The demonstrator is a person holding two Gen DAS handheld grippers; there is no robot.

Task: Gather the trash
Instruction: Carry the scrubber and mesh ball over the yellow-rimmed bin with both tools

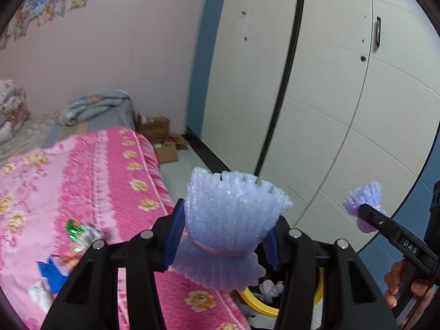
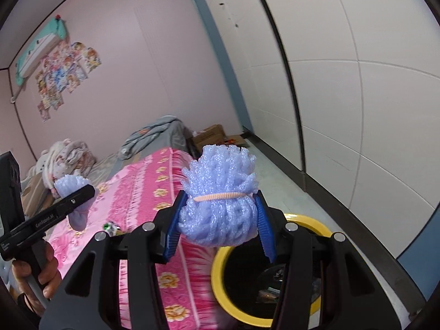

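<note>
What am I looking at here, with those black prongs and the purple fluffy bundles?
No robot: a person carries a hand-held gripper in each hand, each with a camera looking along its two blue-padded fingers. The left camera shows the left hand-held gripper shut on a lilac foam-net bundle tied with a pink band. The right camera shows the right hand-held gripper shut on a second lilac foam-net bundle. Each view also catches the other tool off to one side. Below is a black bin with a yellow rim, beside a bed with a pink flowered cover where a green shiny wrapper lies.
</note>
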